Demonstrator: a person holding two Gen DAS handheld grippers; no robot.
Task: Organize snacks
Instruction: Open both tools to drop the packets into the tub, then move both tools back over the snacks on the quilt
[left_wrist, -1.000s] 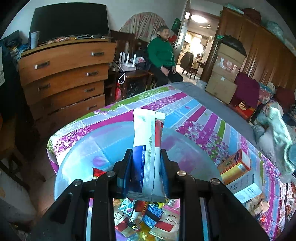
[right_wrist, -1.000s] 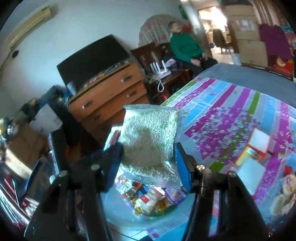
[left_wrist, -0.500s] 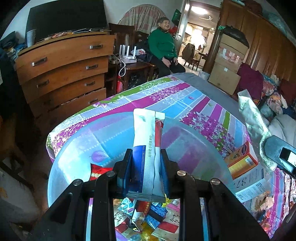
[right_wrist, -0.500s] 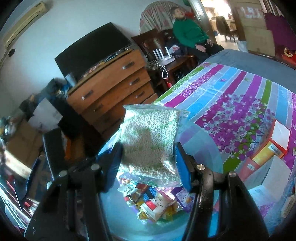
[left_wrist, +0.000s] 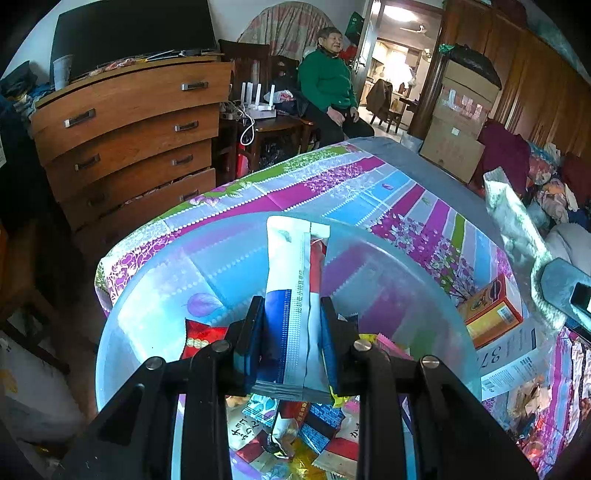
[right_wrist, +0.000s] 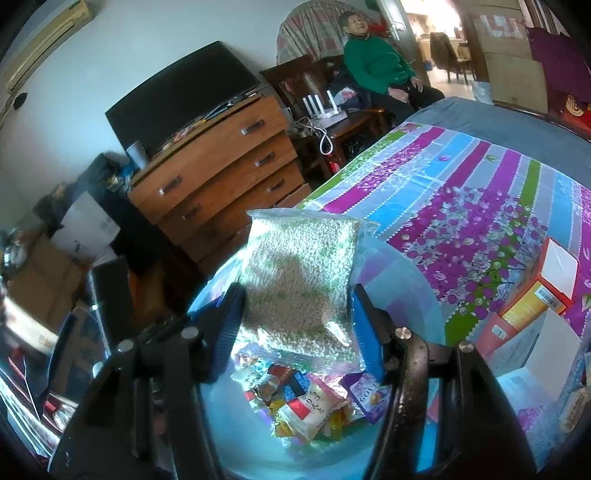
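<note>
My left gripper (left_wrist: 291, 332) is shut on a white and blue snack packet (left_wrist: 291, 295) held upright over a clear blue plastic bowl (left_wrist: 155, 295). Several small wrapped snacks (left_wrist: 291, 432) lie in the bowl's bottom. My right gripper (right_wrist: 299, 325) is shut on a clear bag of small white and green puffs (right_wrist: 299, 280), held above the same bowl (right_wrist: 406, 295) and its snack pile (right_wrist: 306, 398). The puff bag and right gripper show at the right edge of the left wrist view (left_wrist: 517, 236).
The bowl stands on a bed with a striped floral sheet (left_wrist: 351, 184). Orange and white boxes (right_wrist: 535, 295) and a printed paper (left_wrist: 509, 362) lie to its right. A wooden dresser (left_wrist: 125, 136) stands beyond the bed's corner, and a seated person (left_wrist: 328, 85) farther back.
Both grippers have moved in over the bowl with their packets still held. The right gripper and its bag have come into the left wrist view at the right edge.
</note>
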